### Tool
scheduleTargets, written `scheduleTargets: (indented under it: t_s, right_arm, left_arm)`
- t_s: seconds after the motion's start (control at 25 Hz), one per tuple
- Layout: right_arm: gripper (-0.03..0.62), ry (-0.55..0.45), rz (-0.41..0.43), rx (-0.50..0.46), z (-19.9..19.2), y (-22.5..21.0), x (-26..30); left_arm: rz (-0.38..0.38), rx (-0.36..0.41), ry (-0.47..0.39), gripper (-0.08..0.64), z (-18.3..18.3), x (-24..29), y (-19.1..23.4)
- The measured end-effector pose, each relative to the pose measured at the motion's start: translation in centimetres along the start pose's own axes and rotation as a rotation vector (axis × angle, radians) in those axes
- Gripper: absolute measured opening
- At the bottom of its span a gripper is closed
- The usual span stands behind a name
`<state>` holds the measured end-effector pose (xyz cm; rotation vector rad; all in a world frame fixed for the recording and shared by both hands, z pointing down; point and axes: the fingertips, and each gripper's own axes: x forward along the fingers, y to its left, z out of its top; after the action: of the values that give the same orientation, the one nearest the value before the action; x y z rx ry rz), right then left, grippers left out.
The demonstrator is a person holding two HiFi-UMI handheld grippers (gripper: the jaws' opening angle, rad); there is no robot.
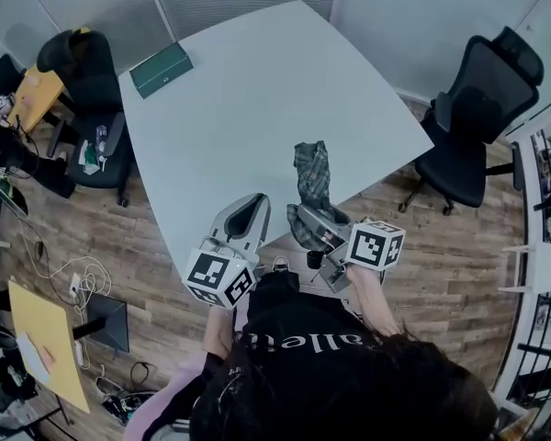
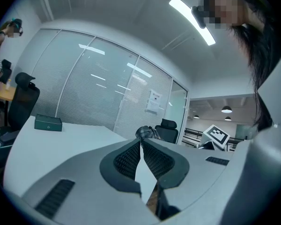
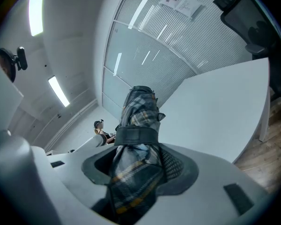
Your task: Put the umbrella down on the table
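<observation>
Right gripper view: right gripper [image 3: 139,162] clamped on folded grey plaid fabric umbrella [image 3: 140,111], which sticks out forward past the jaw tips, strap just ahead of the pads. Head view: umbrella tip over the near edge of the pale grey table [image 1: 257,90]. Left gripper [image 2: 141,143] beside it, jaw tips together, empty.

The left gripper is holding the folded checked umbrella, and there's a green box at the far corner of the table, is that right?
Not quite: the right gripper, not the left, holds the folded checked umbrella, as the right gripper view shows. The left gripper is shut on nothing. The green box does sit at the far corner of the table.
</observation>
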<state>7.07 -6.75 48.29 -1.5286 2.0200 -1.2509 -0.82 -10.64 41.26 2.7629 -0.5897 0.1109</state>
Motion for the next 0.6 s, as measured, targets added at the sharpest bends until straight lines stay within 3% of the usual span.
scheduleTargets:
  t_s: [0.28, 0.6]
  right_arm:
    - [0.229, 0.01, -0.055, -0.012, 1.9, -1.3, 3.1]
    - [0.229, 0.043, -0.108, -0.035, 3.2, -3.3, 3.6]
  left_arm:
    - [-0.016, -0.035, 0.006, 0.028, 0.4, 2.5, 3.9]
    - [-0.015, -0.081, 0.031, 0.028, -0.7, 4.3, 5.1]
